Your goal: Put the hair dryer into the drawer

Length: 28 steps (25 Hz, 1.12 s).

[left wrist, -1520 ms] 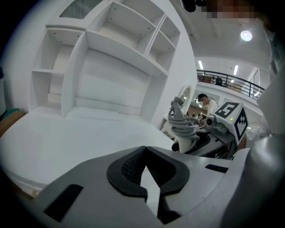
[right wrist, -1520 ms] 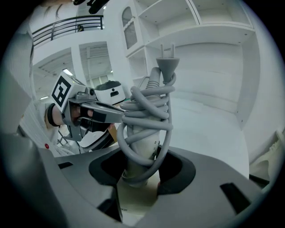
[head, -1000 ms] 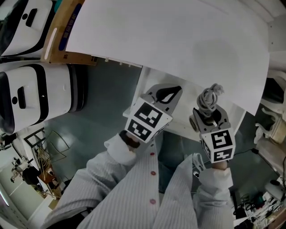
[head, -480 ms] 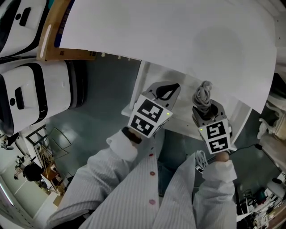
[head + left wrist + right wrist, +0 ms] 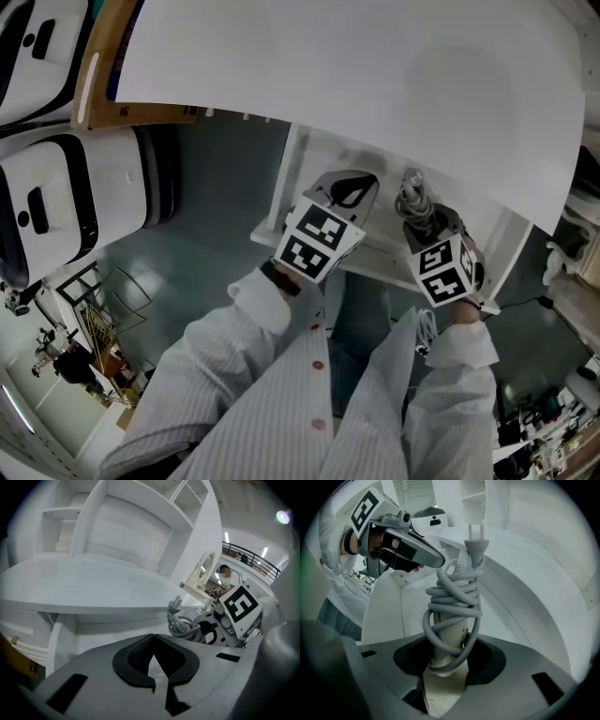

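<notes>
The hair dryer (image 5: 446, 628) is clamped by its cream handle between the jaws of the right gripper (image 5: 449, 661). The jaws stand only part-way apart, pressed against the handle on both sides. A grey cord (image 5: 454, 597) is wound round the handle in several loops, and its plug (image 5: 476, 545) stands up at the far end, prongs pointing away from the gripper. In the head view the right gripper (image 5: 419, 217) holds the coiled bundle over the open white drawer (image 5: 291, 187), just under the edge of the white tabletop (image 5: 356, 84); whether the dryer touches the drawer floor cannot be told.

The left gripper (image 5: 152, 654) has its jaw tips together, with only a small teardrop gap behind them and nothing between the pads. In the head view it (image 5: 347, 190) sits just beside the right gripper, over the drawer's left part near the front edge. Its own view looks into the drawer beneath the tabletop, with the cord bundle and the right gripper's marker cube (image 5: 240, 607) close on the right. Striped sleeves (image 5: 253, 375) reach up from below.
</notes>
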{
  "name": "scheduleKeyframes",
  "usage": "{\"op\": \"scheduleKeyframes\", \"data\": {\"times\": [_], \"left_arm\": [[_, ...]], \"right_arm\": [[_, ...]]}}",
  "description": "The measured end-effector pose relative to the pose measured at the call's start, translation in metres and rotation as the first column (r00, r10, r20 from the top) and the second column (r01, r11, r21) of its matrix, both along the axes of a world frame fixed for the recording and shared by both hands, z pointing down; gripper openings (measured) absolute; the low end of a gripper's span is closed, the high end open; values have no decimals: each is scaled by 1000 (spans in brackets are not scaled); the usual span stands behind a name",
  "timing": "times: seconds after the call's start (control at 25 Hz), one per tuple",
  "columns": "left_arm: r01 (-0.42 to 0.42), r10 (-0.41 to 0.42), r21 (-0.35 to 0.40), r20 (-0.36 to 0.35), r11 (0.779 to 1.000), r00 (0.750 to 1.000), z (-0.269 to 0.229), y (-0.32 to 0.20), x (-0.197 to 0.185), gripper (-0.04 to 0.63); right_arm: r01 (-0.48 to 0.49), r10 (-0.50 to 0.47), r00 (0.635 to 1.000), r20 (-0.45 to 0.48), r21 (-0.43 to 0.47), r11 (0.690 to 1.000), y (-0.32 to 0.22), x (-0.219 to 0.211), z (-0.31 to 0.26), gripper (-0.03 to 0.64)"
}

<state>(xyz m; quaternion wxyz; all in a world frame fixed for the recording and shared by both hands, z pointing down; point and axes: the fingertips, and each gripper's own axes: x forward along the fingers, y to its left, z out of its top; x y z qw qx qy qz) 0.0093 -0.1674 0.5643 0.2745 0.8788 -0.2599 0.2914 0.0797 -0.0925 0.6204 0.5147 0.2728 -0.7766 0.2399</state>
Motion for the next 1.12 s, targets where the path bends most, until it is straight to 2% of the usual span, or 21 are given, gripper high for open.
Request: {"op": "scheduleKeyframes", "data": {"times": [0.2, 0.76, 1.12], "left_arm": [[-1, 2, -9, 9, 1000, 1000, 6, 2, -2, 11], [17, -17, -26, 13, 1000, 1000, 15, 3, -8, 11], [32, -31, -34, 10, 999, 999, 17, 2, -12, 11]], "right_arm": [[33, -33, 999, -14, -25, 999, 4, -1, 11, 193], [169, -185, 967, -178, -99, 981, 8, 6, 39, 193], [172, -207, 950, -232, -163, 972, 10, 11, 48, 193]]}}
